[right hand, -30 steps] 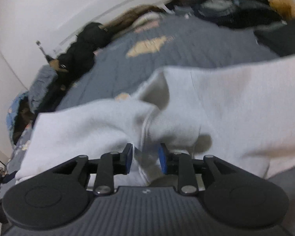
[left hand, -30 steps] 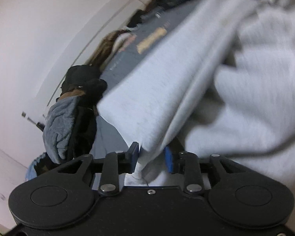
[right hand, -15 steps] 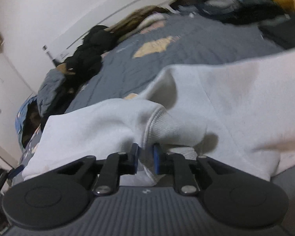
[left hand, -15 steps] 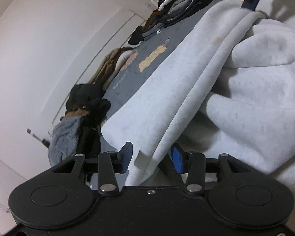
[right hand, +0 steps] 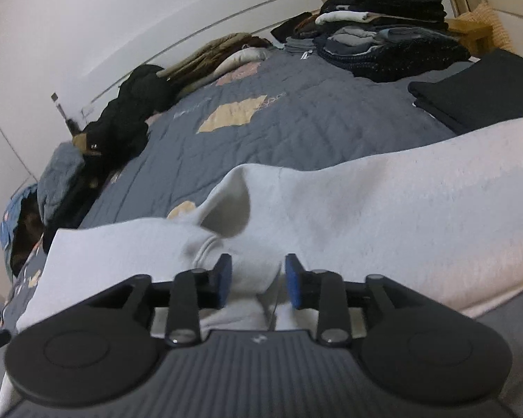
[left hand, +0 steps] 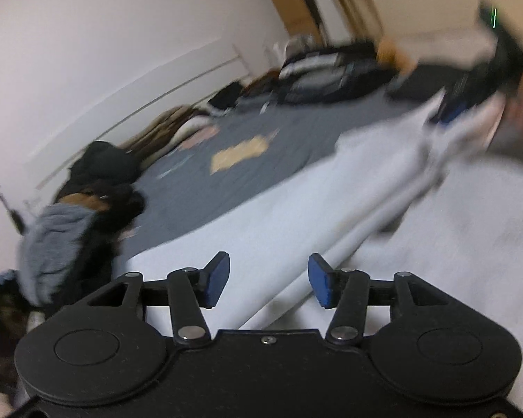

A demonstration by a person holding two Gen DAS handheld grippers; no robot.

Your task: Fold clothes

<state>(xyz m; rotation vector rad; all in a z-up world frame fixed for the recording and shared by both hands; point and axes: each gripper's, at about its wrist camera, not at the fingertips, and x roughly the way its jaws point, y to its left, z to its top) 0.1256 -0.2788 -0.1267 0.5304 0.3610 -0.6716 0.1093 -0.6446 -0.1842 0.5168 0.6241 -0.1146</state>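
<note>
A light grey sweatshirt (left hand: 296, 216) lies spread over the bed, blurred in the left wrist view. My left gripper (left hand: 268, 280) hovers just above one of its long folds. Its jaws are opening and the blue pads stand clear of the cloth. In the right wrist view the sweatshirt (right hand: 383, 216) shows a ribbed edge and a raised pocket of fabric. My right gripper (right hand: 258, 280) has a hump of that fabric between its jaws, which are opening, and a gap shows beside the right pad. The right gripper (left hand: 463, 104) also appears at the sweatshirt's far edge.
A grey quilted bedspread (right hand: 296, 132) covers the bed. Stacks of folded dark clothes (right hand: 383, 35) sit at the far end, with a folded black garment (right hand: 477, 94) to the right. A heap of dark and blue-grey clothing (right hand: 129, 118) lies along the white wall on the left.
The left gripper let go of the sweatshirt fold, spread its jaws and rose. The right gripper pinched the ribbed edge tighter, then widened its jaws again.
</note>
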